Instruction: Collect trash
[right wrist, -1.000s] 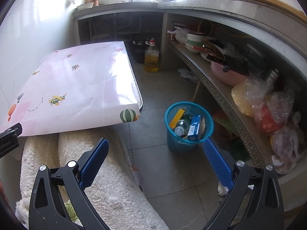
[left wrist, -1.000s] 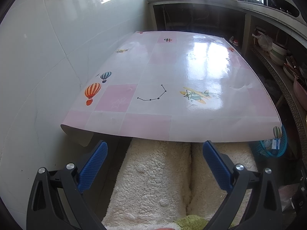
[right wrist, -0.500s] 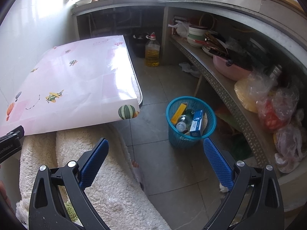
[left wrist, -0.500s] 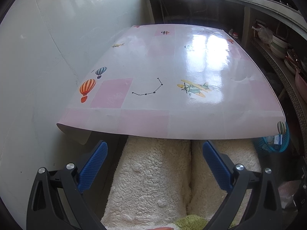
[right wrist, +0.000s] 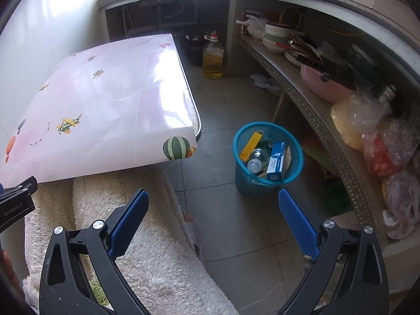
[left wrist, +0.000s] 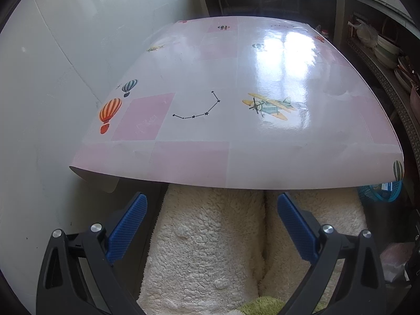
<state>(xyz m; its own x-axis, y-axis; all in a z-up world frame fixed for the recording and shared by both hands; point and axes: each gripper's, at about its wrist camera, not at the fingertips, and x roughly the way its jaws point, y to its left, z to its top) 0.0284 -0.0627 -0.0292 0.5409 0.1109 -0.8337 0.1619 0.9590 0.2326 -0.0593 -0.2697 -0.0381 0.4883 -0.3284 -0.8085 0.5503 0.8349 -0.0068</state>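
A blue mesh waste basket (right wrist: 265,183) stands on the grey floor right of the table; a slice of its rim (left wrist: 383,197) shows in the left wrist view. Inside lie a yellow box (right wrist: 250,144), a clear plastic bottle (right wrist: 256,161) and a blue-and-white carton (right wrist: 276,161). My right gripper (right wrist: 212,219) is open and holds nothing, nearer than the basket and above the floor. My left gripper (left wrist: 211,224) is open too, with nothing in it, over fleece-clad legs (left wrist: 210,249) below the table's near edge. The pink patterned tabletop (left wrist: 236,92) carries no objects.
A white tiled wall (left wrist: 47,78) borders the table on the left. A metal shelf (right wrist: 315,120) on the right holds bowls, a pink basin (right wrist: 323,84) and plastic bags (right wrist: 386,141). An oil bottle (right wrist: 213,57) stands on the floor beyond the table corner.
Both wrist cameras have risen and tilted down a little, so the table and the basket sit slightly lower and nearer in view. Both grippers stay open.
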